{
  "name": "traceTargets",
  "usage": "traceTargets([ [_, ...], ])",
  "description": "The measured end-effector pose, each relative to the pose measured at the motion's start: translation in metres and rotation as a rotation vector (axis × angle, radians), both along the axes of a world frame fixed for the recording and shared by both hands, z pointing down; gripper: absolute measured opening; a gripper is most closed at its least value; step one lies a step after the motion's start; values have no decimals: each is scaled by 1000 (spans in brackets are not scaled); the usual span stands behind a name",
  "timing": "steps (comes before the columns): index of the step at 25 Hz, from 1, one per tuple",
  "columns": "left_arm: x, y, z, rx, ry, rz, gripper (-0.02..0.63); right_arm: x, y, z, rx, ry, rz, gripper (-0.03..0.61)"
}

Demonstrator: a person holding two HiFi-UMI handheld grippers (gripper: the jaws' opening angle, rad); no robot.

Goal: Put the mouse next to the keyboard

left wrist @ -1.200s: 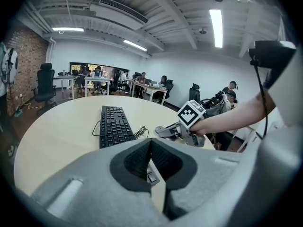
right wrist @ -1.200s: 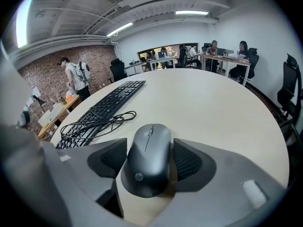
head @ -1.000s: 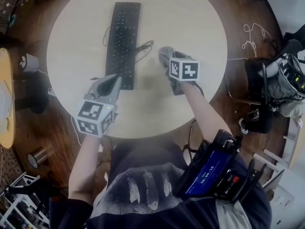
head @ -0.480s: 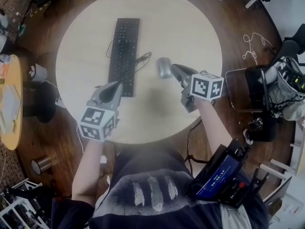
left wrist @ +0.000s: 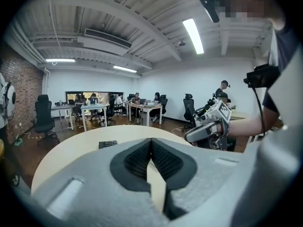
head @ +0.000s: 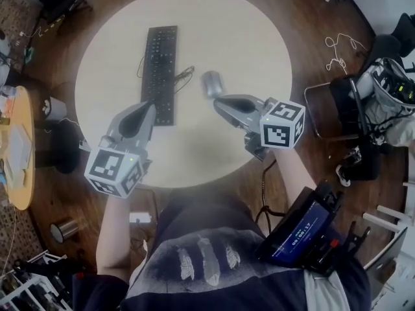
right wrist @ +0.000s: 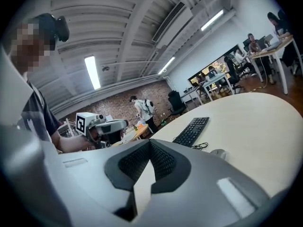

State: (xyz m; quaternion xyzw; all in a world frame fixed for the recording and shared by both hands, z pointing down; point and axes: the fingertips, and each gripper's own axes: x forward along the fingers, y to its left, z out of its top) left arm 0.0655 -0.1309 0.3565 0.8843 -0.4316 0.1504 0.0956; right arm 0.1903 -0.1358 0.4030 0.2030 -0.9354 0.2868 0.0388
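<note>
The black keyboard (head: 160,73) lies lengthwise on the left half of the round pale table (head: 259,37). The grey mouse (head: 211,83) rests on the table just right of it, with a coil of black cable (head: 183,76) between them. My right gripper (head: 218,100) hovers shut and empty just short of the mouse, clear of it. My left gripper (head: 150,106) hangs shut and empty above the keyboard's near end. The right gripper view shows the keyboard (right wrist: 191,131) and the mouse (right wrist: 218,153) side by side beyond its closed jaws. The left gripper view catches the keyboard's end (left wrist: 108,144).
A yellow side table (head: 16,154) stands at the left, with a dark cup (head: 55,109) and a metal can (head: 65,229) on the floor near it. A black chair (head: 350,115) with bags stands at the right. White cord (head: 337,50) lies on the wooden floor.
My right gripper has let go of the mouse and risen back toward me, leaving the mouse on the table beside the keyboard. My left gripper has also lifted.
</note>
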Motion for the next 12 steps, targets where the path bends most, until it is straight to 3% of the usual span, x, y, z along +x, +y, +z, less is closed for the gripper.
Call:
traceTargets([
  [4,9,23,4,-41,11,95,0,-11,15,-1,67,99,-31,0],
  [7,4,33,6,-45,-17,100,0,-15,22,-9,68,80,-33,0],
  [12,-24,51,-4,-27,10,72,0,-31,33,-19,35,36,-21,0],
])
